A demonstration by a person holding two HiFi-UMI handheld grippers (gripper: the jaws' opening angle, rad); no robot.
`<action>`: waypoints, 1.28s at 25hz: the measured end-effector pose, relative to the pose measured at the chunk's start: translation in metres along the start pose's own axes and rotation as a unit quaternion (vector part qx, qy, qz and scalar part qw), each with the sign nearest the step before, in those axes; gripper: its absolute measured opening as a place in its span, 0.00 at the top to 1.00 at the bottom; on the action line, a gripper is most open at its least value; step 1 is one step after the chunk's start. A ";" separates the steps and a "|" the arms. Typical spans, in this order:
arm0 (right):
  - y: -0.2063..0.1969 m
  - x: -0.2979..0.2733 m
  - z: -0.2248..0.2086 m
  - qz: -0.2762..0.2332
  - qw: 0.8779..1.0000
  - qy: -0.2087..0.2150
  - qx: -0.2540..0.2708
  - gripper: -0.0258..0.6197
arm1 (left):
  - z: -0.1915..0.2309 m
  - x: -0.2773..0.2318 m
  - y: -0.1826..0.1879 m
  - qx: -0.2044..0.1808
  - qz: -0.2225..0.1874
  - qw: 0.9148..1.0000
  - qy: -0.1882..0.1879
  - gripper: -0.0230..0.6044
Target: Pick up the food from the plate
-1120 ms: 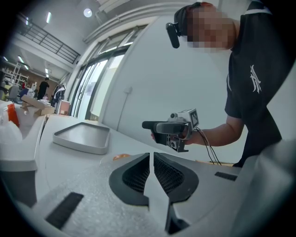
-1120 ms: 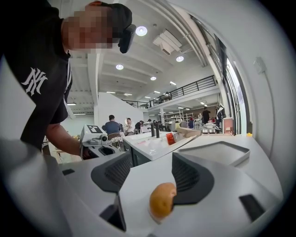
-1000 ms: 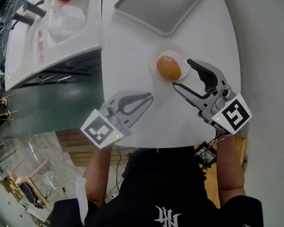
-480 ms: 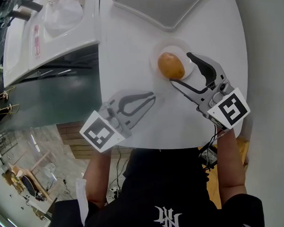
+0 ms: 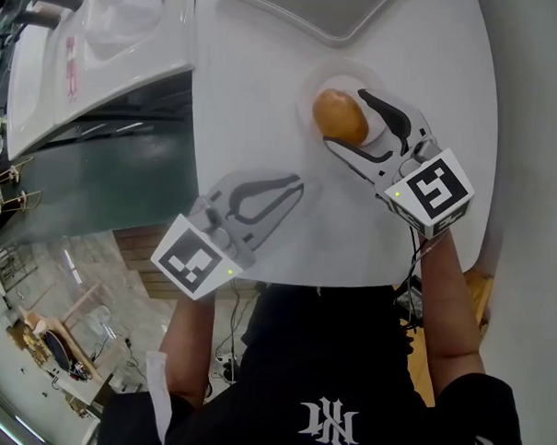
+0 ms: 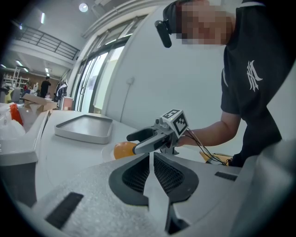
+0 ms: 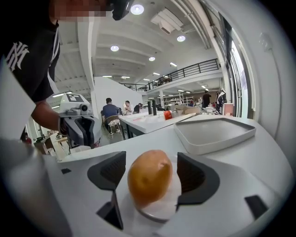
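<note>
The person wore a black short-sleeved T-shirt (image 5: 365, 359) with a white logo (image 5: 329, 422) of interlocked letters on the chest. The left hand-held gripper (image 5: 296, 183) and the right hand-held gripper (image 5: 346, 120) had pale grey bodies and curved jaws lined with black ribbed pads (image 7: 112, 171). Each carried a white cube printed with black square markers, the left cube (image 5: 196, 259) and the right cube (image 5: 429, 189), and each cube showed a small green light. Thin black cables (image 6: 202, 145) trailed back from the right one. A black camera (image 6: 163, 28) sat on the head.
</note>
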State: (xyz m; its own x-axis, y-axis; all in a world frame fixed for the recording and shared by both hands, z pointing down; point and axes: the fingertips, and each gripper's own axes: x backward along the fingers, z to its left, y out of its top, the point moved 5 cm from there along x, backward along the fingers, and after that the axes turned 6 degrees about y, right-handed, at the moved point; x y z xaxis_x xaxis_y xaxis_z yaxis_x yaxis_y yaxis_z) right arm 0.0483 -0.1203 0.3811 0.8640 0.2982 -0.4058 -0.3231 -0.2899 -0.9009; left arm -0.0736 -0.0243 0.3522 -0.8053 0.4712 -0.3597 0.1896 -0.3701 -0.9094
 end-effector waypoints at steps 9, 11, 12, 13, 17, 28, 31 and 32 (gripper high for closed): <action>-0.008 -0.015 -0.004 0.017 1.000 -0.009 -0.002 0.48 | 0.001 0.004 -0.010 -0.001 0.011 1.000 0.003 0.95; -0.006 -0.017 -0.004 0.014 1.000 -0.005 0.000 0.48 | 0.002 0.004 -0.009 0.002 0.008 1.000 0.003 0.95; -0.006 -0.018 -0.004 0.013 1.000 -0.003 0.001 0.48 | 0.002 0.004 -0.009 0.004 0.006 1.000 0.004 0.95; -0.006 -0.017 -0.003 0.012 1.000 -0.001 0.001 0.48 | 0.002 0.004 -0.009 0.007 0.007 1.000 0.004 0.95; -0.005 -0.016 -0.003 0.015 1.000 0.004 0.004 0.49 | 0.002 0.003 -0.010 0.004 0.005 1.000 0.002 0.95; -0.004 -0.008 -0.006 0.005 1.000 -0.006 0.001 0.49 | 0.004 0.006 -0.011 0.002 0.006 1.000 0.005 0.95; -0.002 -0.006 -0.006 -0.001 1.000 -0.009 0.002 0.49 | 0.003 0.006 -0.013 0.004 0.004 1.000 0.004 0.95; -0.001 -0.005 -0.006 -0.002 1.000 -0.010 0.002 0.49 | 0.003 0.006 -0.013 0.005 0.003 1.000 0.005 0.95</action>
State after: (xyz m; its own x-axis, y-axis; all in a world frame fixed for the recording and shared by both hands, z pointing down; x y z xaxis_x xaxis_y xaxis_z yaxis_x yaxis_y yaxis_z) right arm 0.0463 -0.1274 0.3851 0.8572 0.3168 -0.4059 -0.3224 -0.2846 -0.9028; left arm -0.0825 -0.0191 0.3624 -0.7989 0.4764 -0.3671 0.1884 -0.3813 -0.9050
